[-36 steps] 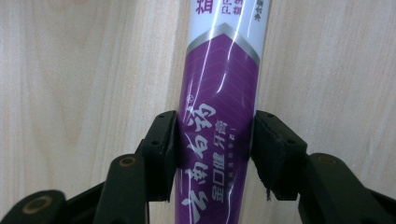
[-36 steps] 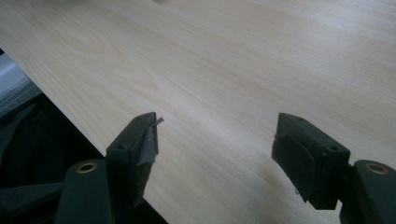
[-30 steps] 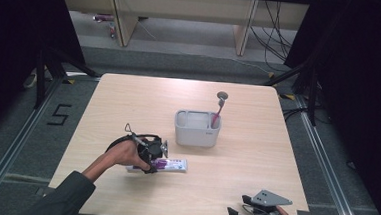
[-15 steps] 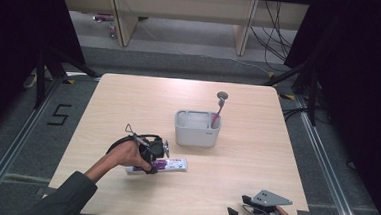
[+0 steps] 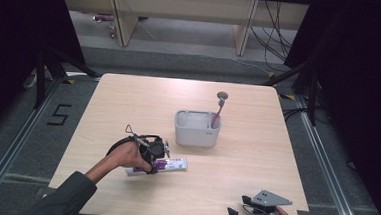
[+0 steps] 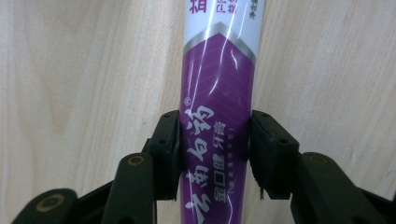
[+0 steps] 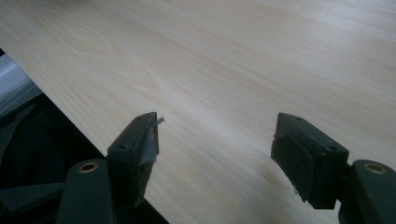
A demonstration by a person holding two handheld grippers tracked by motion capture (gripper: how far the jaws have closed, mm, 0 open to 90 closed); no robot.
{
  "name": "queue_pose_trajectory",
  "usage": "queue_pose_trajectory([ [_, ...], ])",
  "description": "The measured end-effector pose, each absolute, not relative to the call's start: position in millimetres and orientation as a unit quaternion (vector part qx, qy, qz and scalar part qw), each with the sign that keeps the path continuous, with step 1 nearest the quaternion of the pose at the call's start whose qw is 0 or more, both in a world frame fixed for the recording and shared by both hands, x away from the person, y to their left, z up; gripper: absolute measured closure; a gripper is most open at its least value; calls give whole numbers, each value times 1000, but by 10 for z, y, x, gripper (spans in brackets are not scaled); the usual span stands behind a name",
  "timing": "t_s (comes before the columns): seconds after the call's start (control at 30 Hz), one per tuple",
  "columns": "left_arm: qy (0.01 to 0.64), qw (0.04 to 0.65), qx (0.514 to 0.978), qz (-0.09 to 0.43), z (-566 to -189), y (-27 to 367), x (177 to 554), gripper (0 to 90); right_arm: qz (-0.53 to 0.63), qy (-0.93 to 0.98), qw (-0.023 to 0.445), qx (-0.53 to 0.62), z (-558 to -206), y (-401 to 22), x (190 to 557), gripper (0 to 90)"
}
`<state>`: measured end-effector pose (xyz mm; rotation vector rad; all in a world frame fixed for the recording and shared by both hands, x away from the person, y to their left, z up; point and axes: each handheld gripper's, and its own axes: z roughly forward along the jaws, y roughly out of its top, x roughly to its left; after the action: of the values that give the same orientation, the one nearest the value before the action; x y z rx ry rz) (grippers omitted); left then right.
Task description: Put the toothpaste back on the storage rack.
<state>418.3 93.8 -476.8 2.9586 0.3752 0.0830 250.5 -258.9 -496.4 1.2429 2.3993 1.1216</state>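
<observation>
A purple and white toothpaste tube [image 5: 173, 164] lies flat on the wooden table [image 5: 128, 103], left of centre near the front. My left gripper [image 5: 154, 158] comes down on its purple end, held by a hand in a dark sleeve. In the left gripper view the tube [image 6: 217, 84] runs up between the jaws and both pads [image 6: 169, 140] touch its sides. The left gripper [image 6: 215, 126] has just been closing, and it is shut on the tube. My right gripper [image 5: 238, 206] rests at the front right edge. Its jaws stand wide apart over bare wood, so the right gripper [image 7: 217, 126] is open.
A grey rectangular holder [image 5: 197, 133] stands mid-table behind the tube, with a pink toothbrush [image 5: 218, 109] upright in its right end. The table's front edge [image 7: 70, 116] lies just under the right gripper. Shelving and cables sit beyond the far edge.
</observation>
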Motion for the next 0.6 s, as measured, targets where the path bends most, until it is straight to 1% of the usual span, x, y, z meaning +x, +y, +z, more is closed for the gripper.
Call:
queue_pose_trajectory([
  [0.13,136,77,987,27,-4765,931,4177,570,383,816,108,420,-4970,-2587,2508,320],
  [0.33,133,85,987,34,-4764,934,4170,577,384,813,106,424,-4968,-2589,2505,320],
  [0.43,142,92,985,28,-4764,945,4157,583,383,814,106,424,-4970,-2588,2506,320],
  [0.6,135,98,986,30,-4740,955,4141,615,387,814,109,420,-4977,-2584,2511,322],
])
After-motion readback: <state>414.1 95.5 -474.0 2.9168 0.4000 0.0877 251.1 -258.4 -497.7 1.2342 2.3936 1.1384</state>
